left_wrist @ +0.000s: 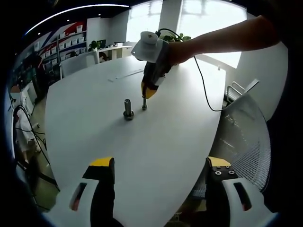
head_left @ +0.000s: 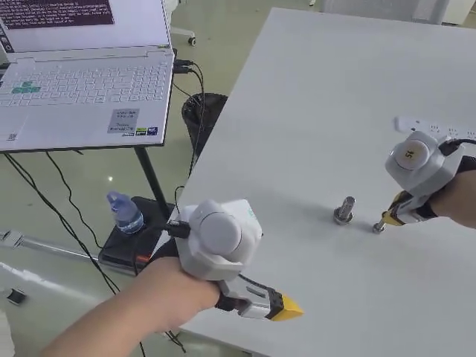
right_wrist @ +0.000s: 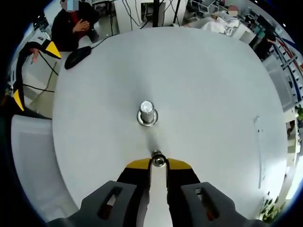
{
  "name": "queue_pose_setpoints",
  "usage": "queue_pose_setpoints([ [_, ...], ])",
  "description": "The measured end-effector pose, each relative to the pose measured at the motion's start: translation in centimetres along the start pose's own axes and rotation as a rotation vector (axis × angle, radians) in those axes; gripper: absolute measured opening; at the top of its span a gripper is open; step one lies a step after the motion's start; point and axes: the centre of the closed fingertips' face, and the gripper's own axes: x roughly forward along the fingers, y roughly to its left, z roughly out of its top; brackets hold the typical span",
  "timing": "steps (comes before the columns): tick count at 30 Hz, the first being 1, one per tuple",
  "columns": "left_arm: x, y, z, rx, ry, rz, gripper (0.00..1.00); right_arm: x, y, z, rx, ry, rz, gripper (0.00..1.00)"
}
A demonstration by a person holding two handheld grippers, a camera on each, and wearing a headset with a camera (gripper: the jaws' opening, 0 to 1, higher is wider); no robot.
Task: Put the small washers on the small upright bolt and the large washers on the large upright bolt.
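Observation:
The large upright bolt (head_left: 344,210) stands on the white table (head_left: 320,111) with washers around its foot. Just right of it is the small upright bolt (head_left: 379,225). My right gripper (head_left: 390,216) is down at the small bolt's top. In the right gripper view its jaws stand almost together on a small washer (right_wrist: 158,160) at that bolt's tip, with the large bolt (right_wrist: 147,112) beyond. My left gripper (head_left: 286,306) hovers at the table's near edge, jaws wide apart with nothing between them. The left gripper view looks across at the large bolt (left_wrist: 128,109), the small bolt (left_wrist: 144,105) and the right gripper (left_wrist: 150,90).
A laptop (head_left: 82,82) on a stand is at the left, with a water bottle (head_left: 125,213) and a black bin (head_left: 202,111) on the floor below. A white power strip (head_left: 424,126) lies on the table's far right. A person (right_wrist: 73,26) sits beyond the table.

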Motion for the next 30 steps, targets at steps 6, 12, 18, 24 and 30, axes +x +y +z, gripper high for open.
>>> queue_pose_setpoints([
  [6,0.1,0.2,0.1,-0.004,0.001,-0.001,0.78,0.6,0.1,-0.2,-0.003,0.001,0.005,0.12],
  [12,0.0,0.3,0.4,0.0,-0.003,-0.004,0.78,1.2,0.1,-0.3,-0.003,0.009,0.007,0.12],
  [18,0.0,0.5,0.5,-0.002,-0.003,-0.006,0.78,2.0,0.3,-0.3,-0.013,0.011,0.02,0.12],
  [24,0.0,0.5,0.2,-0.012,-0.001,-0.011,0.78,2.5,0.4,-0.2,-0.021,0.022,0.022,0.12],
  [30,0.0,0.9,-0.1,-0.022,0.002,-0.009,0.78,2.8,0.2,-0.2,-0.023,0.03,0.026,0.12],
])
